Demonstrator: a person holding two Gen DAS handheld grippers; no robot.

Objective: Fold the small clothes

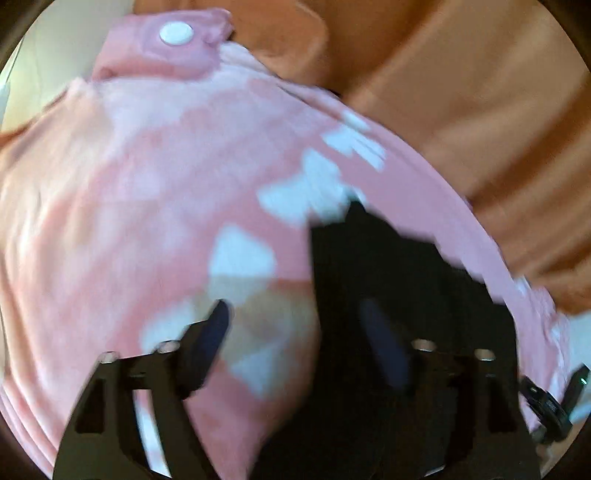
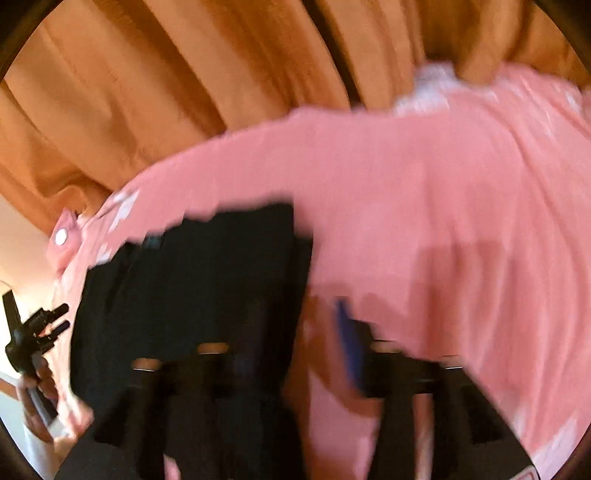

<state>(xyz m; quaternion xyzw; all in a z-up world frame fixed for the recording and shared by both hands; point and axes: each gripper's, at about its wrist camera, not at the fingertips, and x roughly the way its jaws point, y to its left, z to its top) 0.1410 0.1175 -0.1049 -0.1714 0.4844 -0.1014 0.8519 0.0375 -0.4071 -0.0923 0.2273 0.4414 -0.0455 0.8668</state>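
The pink garment (image 1: 155, 206) with pale shapes and a white snap (image 1: 176, 33) lies spread on orange cloth (image 1: 461, 92); a black cloth (image 2: 192, 280) lies on it; the left gripper (image 1: 299, 332) stands with fingers wide apart, holding nothing; the right gripper (image 2: 295, 350) is also parted, empty, though blurred.

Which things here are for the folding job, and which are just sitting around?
For the job:
- pink garment with white shapes
- black garment lying on the pink one
- left hand-held gripper, open
- right hand-held gripper, open

Just around:
- orange cloth behind
- white round button, part of the pink garment
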